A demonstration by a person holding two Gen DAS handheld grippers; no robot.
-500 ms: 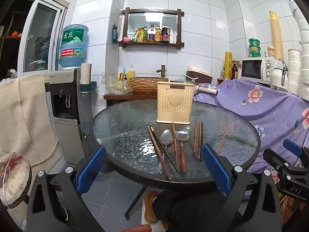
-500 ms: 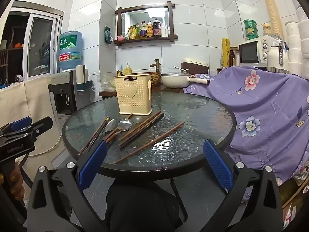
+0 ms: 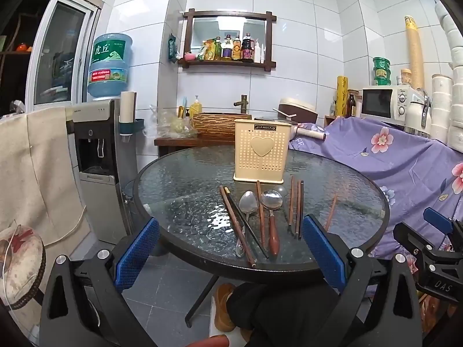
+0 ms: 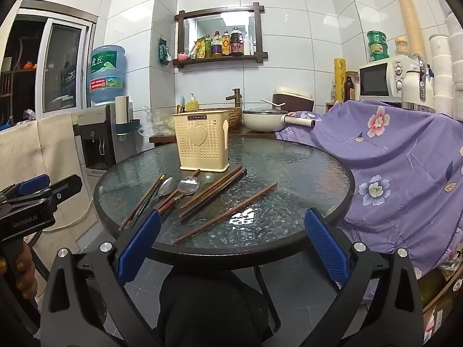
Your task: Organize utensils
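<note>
Both my grippers stood as wide open as they go and held nothing: the left gripper [image 3: 230, 248] and the right gripper [image 4: 231, 244] each hung short of the near rim of the glass table [image 4: 303, 173], tipped a little downward. The utensils lay loose on the glass just in front of the cream holder [image 3: 262, 153], fanned toward me: a dark pair of chopsticks [image 3: 237, 225] to the holder's front left, two metal spoons [image 3: 272, 199] directly before it, a brown bundle of chopsticks [image 3: 296, 208] to its front right, and a single chopstick [image 4: 225, 212] farthest right of it. I judged the chopsticks light, stiff and thin, likely to roll or skate on the slick textured glass, so I would pinch one across its middle. The wooden-handled spoon [image 3: 273, 231] looked heavier at the bowl; I would take it by the handle. My left view showed the row head-on, each gap clear. My right view showed what it hid: the holder's side with a moulded spoon shape, and the pan [image 4: 264, 120] behind the holder.
</note>
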